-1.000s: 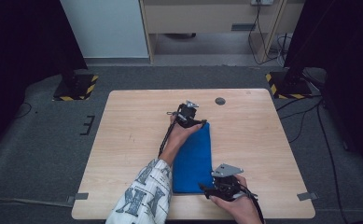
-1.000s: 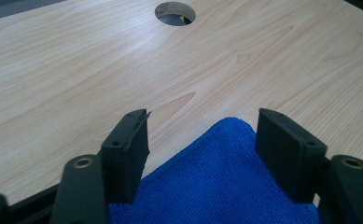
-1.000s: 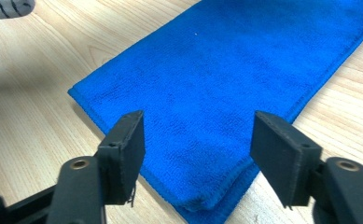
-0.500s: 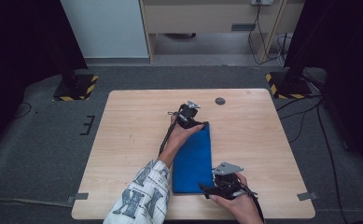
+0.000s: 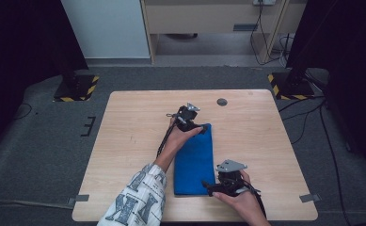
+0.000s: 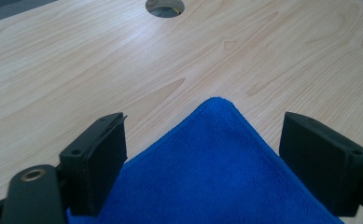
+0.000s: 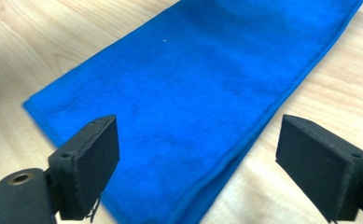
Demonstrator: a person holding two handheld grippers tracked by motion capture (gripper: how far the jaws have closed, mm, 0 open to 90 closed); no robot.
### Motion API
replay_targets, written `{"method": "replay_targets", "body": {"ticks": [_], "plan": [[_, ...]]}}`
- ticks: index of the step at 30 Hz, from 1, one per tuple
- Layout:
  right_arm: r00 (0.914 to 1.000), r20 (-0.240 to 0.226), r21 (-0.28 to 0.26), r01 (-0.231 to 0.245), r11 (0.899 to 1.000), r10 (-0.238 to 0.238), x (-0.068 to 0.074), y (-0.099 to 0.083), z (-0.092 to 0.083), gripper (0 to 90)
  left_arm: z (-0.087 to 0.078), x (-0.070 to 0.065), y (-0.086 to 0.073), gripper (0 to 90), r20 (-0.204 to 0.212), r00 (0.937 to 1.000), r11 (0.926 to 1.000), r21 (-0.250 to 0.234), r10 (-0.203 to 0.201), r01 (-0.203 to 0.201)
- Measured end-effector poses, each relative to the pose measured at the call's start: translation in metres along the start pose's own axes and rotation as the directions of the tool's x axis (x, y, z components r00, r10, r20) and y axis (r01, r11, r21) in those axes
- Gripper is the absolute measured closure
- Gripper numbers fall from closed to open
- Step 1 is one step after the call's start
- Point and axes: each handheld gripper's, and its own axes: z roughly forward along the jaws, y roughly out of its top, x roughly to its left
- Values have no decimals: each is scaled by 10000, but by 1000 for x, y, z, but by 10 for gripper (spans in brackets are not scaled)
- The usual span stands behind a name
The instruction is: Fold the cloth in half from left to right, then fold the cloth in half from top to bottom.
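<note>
A folded blue towel (image 5: 194, 160) lies flat on the wooden table (image 5: 124, 141), long side running away from the person. My left gripper (image 5: 200, 130) hovers over its far corner, and its jaws have just been opening. In the left gripper view the towel corner (image 6: 216, 158) lies between the wide-apart pads (image 6: 102, 158) with no pad pressing on it. My right gripper (image 5: 209, 187) is at the towel's near right corner; its jaws have also just been opening. In the right gripper view the towel (image 7: 184, 102) lies flat under the spread pads (image 7: 324, 163).
A round cable hole (image 5: 222, 101) sits in the table near its far edge, also seen as the hole (image 6: 165, 6) in the left gripper view. Black stands with striped bases (image 5: 77, 87) flank the table on the grey floor.
Both hands stay in place. The towel lies in the same spot, flat on the table.
</note>
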Motion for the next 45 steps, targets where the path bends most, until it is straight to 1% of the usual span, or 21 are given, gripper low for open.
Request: {"method": "replay_targets", "body": {"ticks": [3,6,8,9,11,15,18,19,22,23,26,27,31,34,35,36,37,38,41,43,45], "plan": [[10000,44,-32,-24,10000,24,-7,4,3,115,-9,4,-5,126,-158,9999,10000,6,35,-35],[10000,-48,-94,-41,9999,41,-14,10,5,98,-17,7,-11,119,-529,9986,9999,-65,91,-94],[10000,-83,-114,-25,9999,24,-17,12,6,95,-21,9,-14,113,-611,9981,9999,-120,5,-13],[9999,-105,-158,-119,9998,117,-25,17,10,95,-26,11,-18,96,-646,9979,9999,-121,-63,55],[9998,-114,-185,-136,9997,134,-30,22,14,93,-31,14,-24,88,-731,9973,10000,48,36,-33],[9998,-80,-277,-208,9994,206,-42,36,23,98,-42,19,-35,83,-798,9968,9999,98,-89,97],[9998,-6,-248,-203,9995,203,-48,43,28,110,-46,21,-40,83,-886,9961,9998,209,-40,59],[9998,36,-237,-214,9995,215,-53,51,32,123,-51,25,-44,83,-999,9949,9998,142,-142,157],[9999,150,-178,-75,9998,78,-63,62,38,136,-57,33,-48,87,-1054,9934,9989,57,-448,457],[9998,161,-199,-151,9997,154,-67,66,40,157,-59,36,-49,92,-1094,9927,9986,39,-514,521],[9997,221,-143,-100,9998,103,-80,79,46,188,-61,42,-53,95,-1158,9914,9981,-71,-608,604],[9996,283,-167,-49,9998,54,-85,82,48,216,-61,44,-53,100,-1167,9909,9977,-191,-669,651],[9986,411,-245,-316,9992,326,-104,92,58,270,-59,49,-53,103,-1055,9906,9956,-434,-872,830],[9977,519,-217,-430,9988,441,-114,95,65,330,-56,50,-51,104,-1036,9917,9967,-361,-762,728],[9973,497,-236,-522,9984,534,-117,96,68,344,-56,50,-51,104,-975,9920,9961,-448,-804,764],[9969,487,-246,-613,9978,624,-119,96,70,363,-55,51,-51,108,-920,9921,9955,-490,-853,811],[9967,440,-211,-668,9975,676,-120,97,73,378,-54,51,-50,110,-867,9922,9955,-386,-895,864],[9971,466,-159,-592,9981,599,-122,98,75,391,-52,52,-49,110,-872,9921,9957,-306,-904,880],[9962,458,-293,-723,9970,736,-125,100,81,439,-49,52,-48,120,-838,9926,9961,-198,-877,863],[9946,491,-334,-899,9954,914,-128,102,86,469,-45,52,-47,128,-817,9935,9968,-141,-797,788],[9939,472,-213,-989,9949,998,-131,103,90,478,-42,51,-46,141,-875,9941,9979,-45,-641,640]]}}
